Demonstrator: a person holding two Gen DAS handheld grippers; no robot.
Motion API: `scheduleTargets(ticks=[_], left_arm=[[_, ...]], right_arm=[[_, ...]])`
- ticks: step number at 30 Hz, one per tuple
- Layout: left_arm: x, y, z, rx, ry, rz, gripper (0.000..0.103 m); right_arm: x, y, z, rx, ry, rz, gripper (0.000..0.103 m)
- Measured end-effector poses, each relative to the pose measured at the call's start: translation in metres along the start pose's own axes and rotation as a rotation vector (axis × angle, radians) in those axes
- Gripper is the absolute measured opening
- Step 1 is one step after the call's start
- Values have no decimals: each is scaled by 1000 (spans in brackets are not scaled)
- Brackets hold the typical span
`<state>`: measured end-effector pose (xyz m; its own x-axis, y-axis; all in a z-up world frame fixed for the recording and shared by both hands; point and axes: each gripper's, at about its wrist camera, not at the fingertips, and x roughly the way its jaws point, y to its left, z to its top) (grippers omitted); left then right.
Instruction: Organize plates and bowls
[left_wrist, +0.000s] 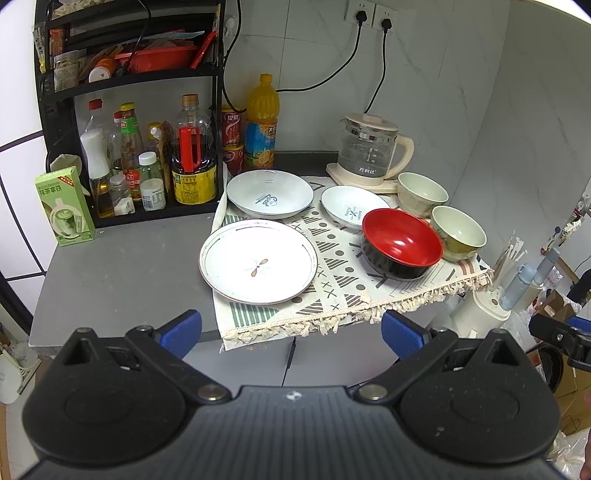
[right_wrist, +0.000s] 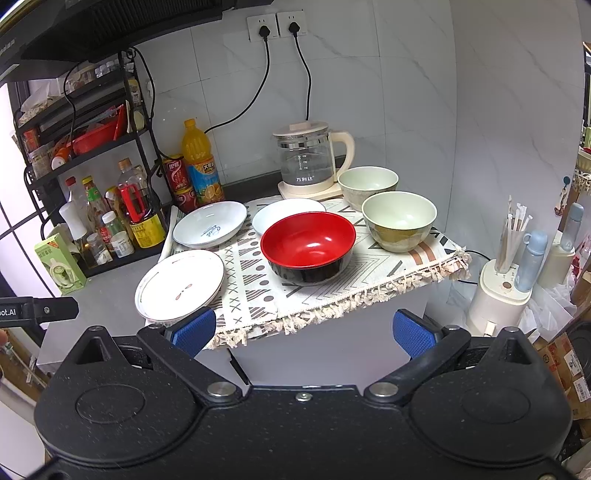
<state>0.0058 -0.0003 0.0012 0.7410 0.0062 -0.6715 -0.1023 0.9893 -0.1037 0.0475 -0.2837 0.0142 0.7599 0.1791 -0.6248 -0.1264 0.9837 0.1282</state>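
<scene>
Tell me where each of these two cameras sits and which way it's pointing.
Left wrist: sits on the left tongs, looking forward and down at the countertop from its left; own blue pads spread open, and the right tongs' tip shows at the far right edge.
Right wrist: sits on the right tongs, facing the same counter from further right; own pads open, the left tongs' body at the left edge.
Shared: red bowl, flower-pattern plate, glass kettle, patterned cloth.

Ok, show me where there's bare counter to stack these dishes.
Free: the grey counter between the flat plate, the green carton and the bottle rack. Crowded: the patterned cloth, covered with plates and bowls up to the kettle.
</scene>
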Motion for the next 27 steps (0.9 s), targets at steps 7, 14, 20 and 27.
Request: scheduleTargets(ticks=[7, 14, 20, 27], left_arm=[[-1, -2, -1, -12, 0, 6, 102], [0, -6, -2, -2, 3, 19, 102], [5, -9, -1, 3, 11, 16, 102], [19, -17, 5, 7, 20, 16, 102]], right_arm=[[0, -5, 0, -1, 0, -3, 103], [-2, -8, -2, -6, -4, -12, 103], [0, -13, -2, -2, -8, -13, 103], [4, -18, 0, -3, -10, -1, 103]])
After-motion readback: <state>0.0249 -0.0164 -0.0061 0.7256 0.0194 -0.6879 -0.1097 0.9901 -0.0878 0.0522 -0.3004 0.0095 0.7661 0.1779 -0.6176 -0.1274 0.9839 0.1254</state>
